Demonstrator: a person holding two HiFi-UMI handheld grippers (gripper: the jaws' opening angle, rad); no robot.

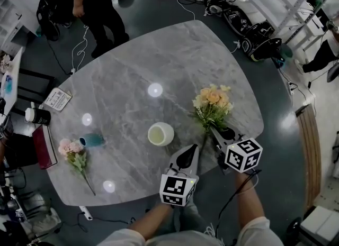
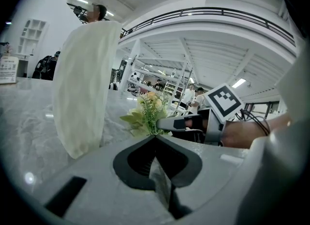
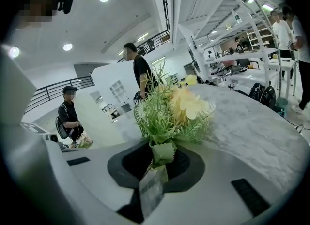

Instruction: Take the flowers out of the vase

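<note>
A cream vase stands empty near the middle of the grey marble table. My right gripper is shut on the stem of a yellow flower bunch, held right of the vase and clear of it. In the right gripper view the stem sits pinched between the jaws of that gripper, with the blooms just ahead. My left gripper is shut and empty, just right of the vase; its own view shows the closed jaws of the left gripper.
A pink flower bunch lies on the table's left beside a tipped teal vase. A card, a dark cup and a red book sit at the left edge. A person stands beyond the table.
</note>
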